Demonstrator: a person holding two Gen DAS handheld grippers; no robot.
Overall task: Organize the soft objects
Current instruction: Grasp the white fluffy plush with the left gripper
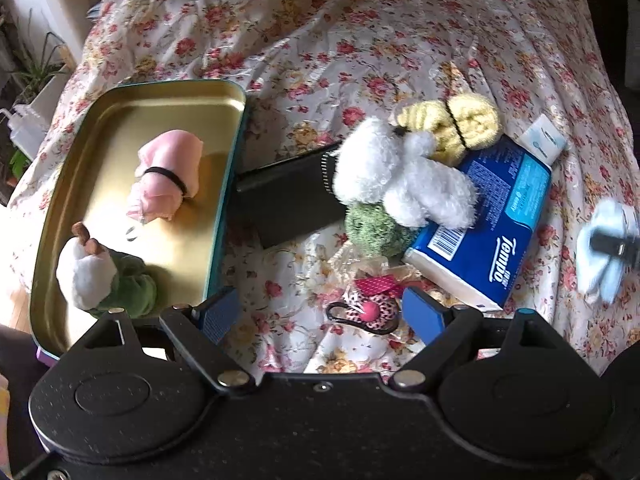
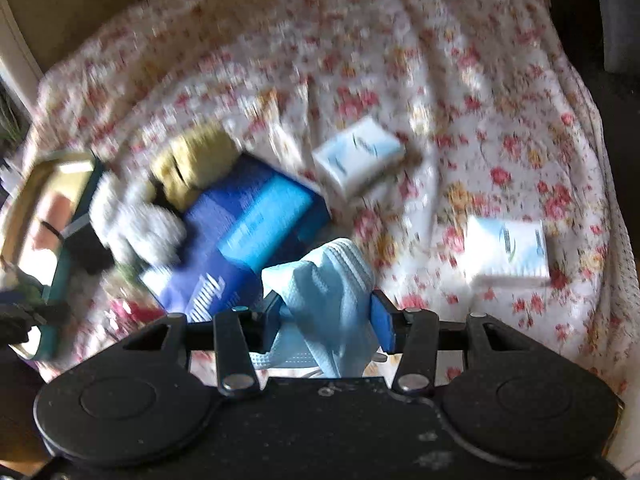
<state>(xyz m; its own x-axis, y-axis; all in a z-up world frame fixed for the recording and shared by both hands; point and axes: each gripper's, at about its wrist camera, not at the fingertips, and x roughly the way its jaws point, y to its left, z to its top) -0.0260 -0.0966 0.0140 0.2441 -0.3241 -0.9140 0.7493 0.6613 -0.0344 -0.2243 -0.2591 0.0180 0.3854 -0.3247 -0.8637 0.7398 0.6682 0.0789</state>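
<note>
My right gripper is shut on a light blue face mask, which bunches up between the blue pads above the floral cloth. The same gripper and mask show blurred at the right edge of the left wrist view. My left gripper stands open over a pink leopard-print keychain pouch. A gold tin tray at the left holds a pink rolled cloth and a white-and-green plush. A white fluffy plush, a yellow rolled cloth and a green plush lie piled by the blue Tempo tissue pack.
A black box lies between the tray and the plush pile. Two small white tissue packets lie on the floral cloth to the right. The cloth's edge drops off at the right, and plants stand at far left.
</note>
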